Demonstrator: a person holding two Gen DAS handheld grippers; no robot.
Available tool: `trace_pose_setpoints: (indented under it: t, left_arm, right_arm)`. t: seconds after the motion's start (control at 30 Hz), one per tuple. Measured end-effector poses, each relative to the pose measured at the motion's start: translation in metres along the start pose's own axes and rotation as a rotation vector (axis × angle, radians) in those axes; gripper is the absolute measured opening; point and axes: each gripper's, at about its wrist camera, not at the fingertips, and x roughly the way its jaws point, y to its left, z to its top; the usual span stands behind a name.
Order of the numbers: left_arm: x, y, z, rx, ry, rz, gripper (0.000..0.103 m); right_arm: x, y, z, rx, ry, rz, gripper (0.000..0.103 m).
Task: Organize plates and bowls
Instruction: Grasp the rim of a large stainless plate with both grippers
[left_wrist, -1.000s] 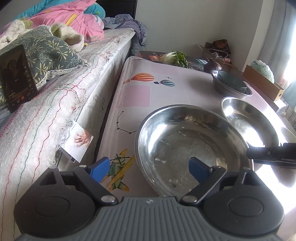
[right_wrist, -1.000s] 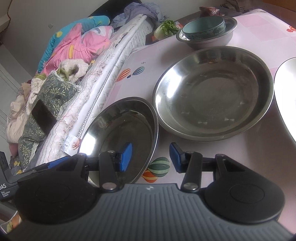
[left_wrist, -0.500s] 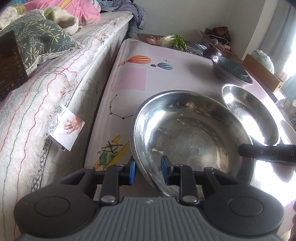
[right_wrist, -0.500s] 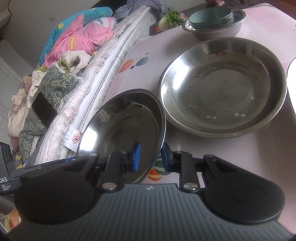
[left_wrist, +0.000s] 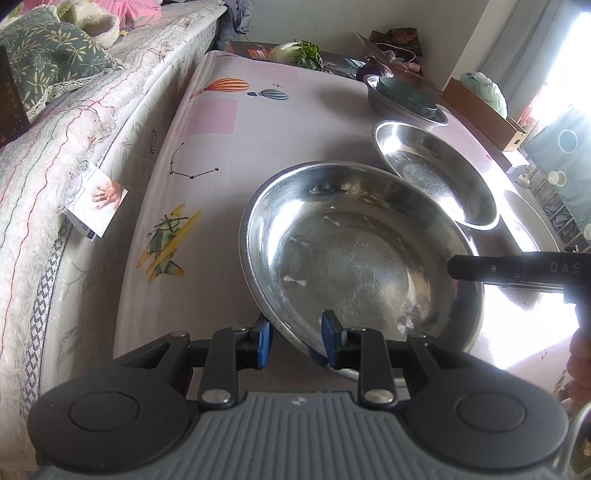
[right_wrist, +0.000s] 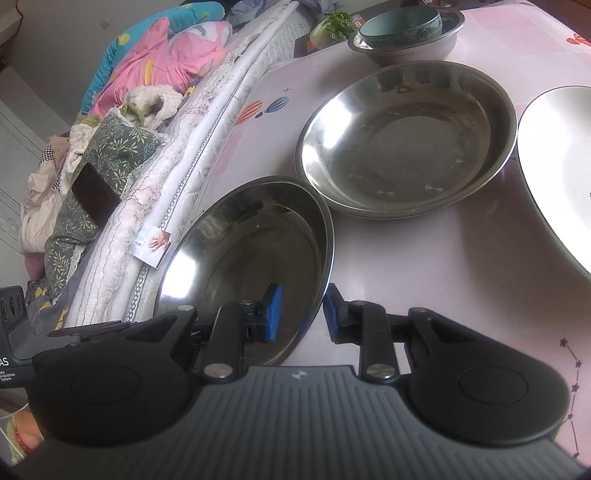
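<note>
- A bed (left_wrist: 74, 147) with a quilted cover runs along the left edge of the table (left_wrist: 229, 147), which wears a pink cloth printed with balloons and an aeroplane. A leaf-patterned cushion (right_wrist: 110, 155) lies on the bed.
- The left hand-held gripper (left_wrist: 295, 339) angles steeply down towards the table. Its blue pads are clamped on the near-left rim of the near steel dish (left_wrist: 351, 258), one pad outside the wall and one inside the bowl of the dish.
- The near steel dish sits at the near-left part of the table, close to the bed edge. It looks tipped rather than flat, and in the left wrist view its far edge overlaps the rim of the next dish.
- The right hand-held gripper (right_wrist: 301, 314) slants down less steeply and straddles the dish's right rim, one pad inside and one outside. Its jaws are opening slightly, with the rim between them and the pads on either face of it.
- The second steel dish (right_wrist: 406, 147) rests flat on the table just beyond the near one.
- Behind it stands a steel bowl (right_wrist: 413, 51) with a teal bowl (right_wrist: 400, 22) nested inside.
- A white plate (right_wrist: 561, 166) lies at the far right, just beside the second steel dish.
</note>
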Motion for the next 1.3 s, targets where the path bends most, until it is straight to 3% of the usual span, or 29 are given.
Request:
trace_pose_setpoints:
  t: [0.2, 0.33, 0.47, 0.77, 1.3]
  left_arm:
    - [-0.004, -0.007, -0.008, 0.011, 0.008, -0.012, 0.031]
    - [-0.005, -0.008, -0.006, 0.019, -0.008, 0.009, 0.046]
    - [-0.004, -0.007, -0.002, 0.020, -0.016, 0.028, 0.054]
    - [0.004, -0.005, 0.003, 0.018, -0.026, 0.058, 0.057]
    - [0.019, -0.012, 0.011, 0.040, -0.060, 0.077, 0.055]
  right_arm:
    - [-0.008, -0.009, -0.009, 0.030, -0.008, 0.004, 0.025]
    - [-0.008, -0.011, -0.009, 0.042, -0.025, -0.001, 0.025]
    - [-0.009, -0.012, -0.007, 0.042, -0.036, -0.006, 0.025]
    - [-0.005, -0.011, -0.003, 0.039, -0.045, -0.017, 0.026]
    - [0.007, -0.013, 0.001, 0.054, -0.049, -0.015, 0.026]
